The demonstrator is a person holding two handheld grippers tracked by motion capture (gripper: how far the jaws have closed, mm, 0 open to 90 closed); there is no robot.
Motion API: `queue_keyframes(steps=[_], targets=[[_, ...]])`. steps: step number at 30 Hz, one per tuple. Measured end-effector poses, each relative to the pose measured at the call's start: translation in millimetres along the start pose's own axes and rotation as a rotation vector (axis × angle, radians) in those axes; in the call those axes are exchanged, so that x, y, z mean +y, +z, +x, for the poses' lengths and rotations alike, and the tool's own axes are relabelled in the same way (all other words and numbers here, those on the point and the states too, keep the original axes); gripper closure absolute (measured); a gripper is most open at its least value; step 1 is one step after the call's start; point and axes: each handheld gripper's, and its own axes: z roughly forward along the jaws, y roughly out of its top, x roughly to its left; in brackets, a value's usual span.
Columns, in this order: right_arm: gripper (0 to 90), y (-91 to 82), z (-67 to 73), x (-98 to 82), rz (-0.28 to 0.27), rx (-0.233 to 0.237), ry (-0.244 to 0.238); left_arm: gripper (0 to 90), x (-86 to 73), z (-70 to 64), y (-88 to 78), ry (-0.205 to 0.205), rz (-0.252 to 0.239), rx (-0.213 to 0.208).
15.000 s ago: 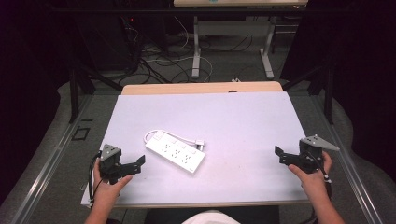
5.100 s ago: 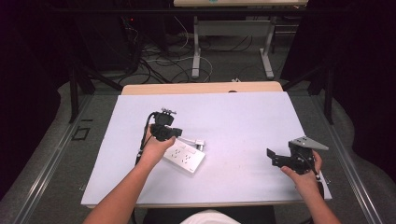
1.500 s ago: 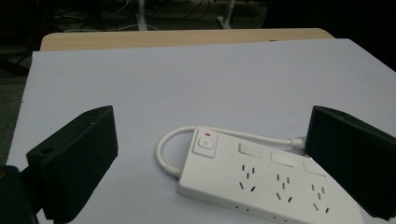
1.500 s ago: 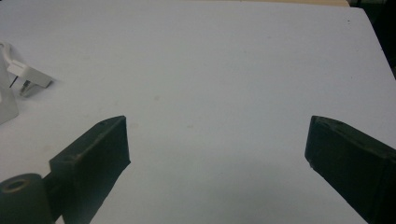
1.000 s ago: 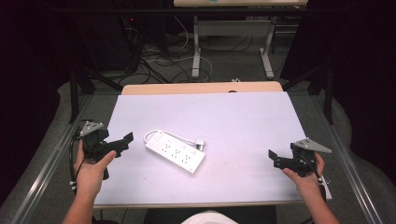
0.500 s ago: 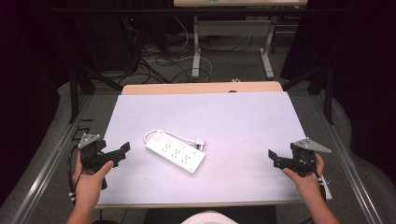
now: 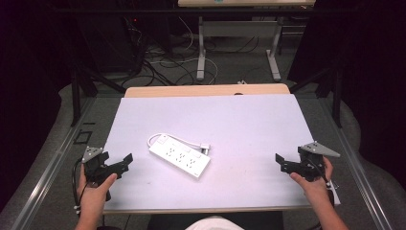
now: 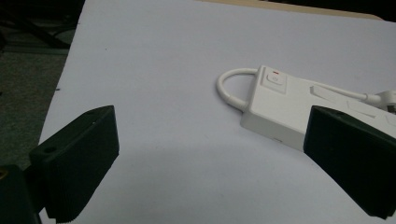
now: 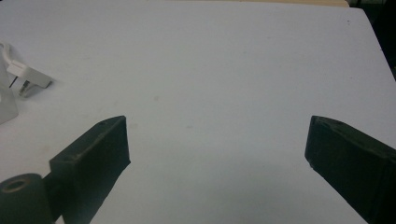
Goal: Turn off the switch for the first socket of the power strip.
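— White plastic, that power strip [image 7: 179, 157]: where does it lie?

— Near the middle of the table [image 7: 249, 124], somewhat toward the near-left corner, lying slantwise. Its short cord [image 8: 231, 88] loops back along the body, and the plug [image 9: 28, 79] rests just beside it.

— How would it handle?

— Probably stiff, light and rather smooth. I'd take it across the narrow width of the body, not by the floppy cord.

— And the hands?

— The left gripper [image 7: 117, 165] hovers at the near-left corner, jaws wide, pointing at the strip. The right gripper [image 7: 287, 165] sits by the right edge, near the front, jaws wide too, holding nothing.
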Motion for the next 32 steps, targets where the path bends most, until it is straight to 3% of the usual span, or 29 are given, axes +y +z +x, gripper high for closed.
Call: queue_keyframes(steps=[12, 20, 22, 32], targets=[[5.8, 2.5, 0.1, -0.8, -0.004, 0.000, -0.007, 3.2, -13.3, 7.5, 6.7, -0.005, 0.030, 0.007], [5.8, 0.8, -0.9, -0.3, 0.026, 0.006, -0.013, 3.2, -18.6, 9.9, 12.9, -0.014, 0.052, 0.016], [5.8, 3.1, -0.7, -1.2, 0.002, 0.009, -0.009, 3.1, -19.7, 10.3, 15.1, -0.007, 0.063, 0.023], [5.9, 3.6, -1.7, -1.4, 0.007, 0.015, 0.004, 3.2, -19.9, 8.9, 17.1, -0.009, 0.078, 0.024]])
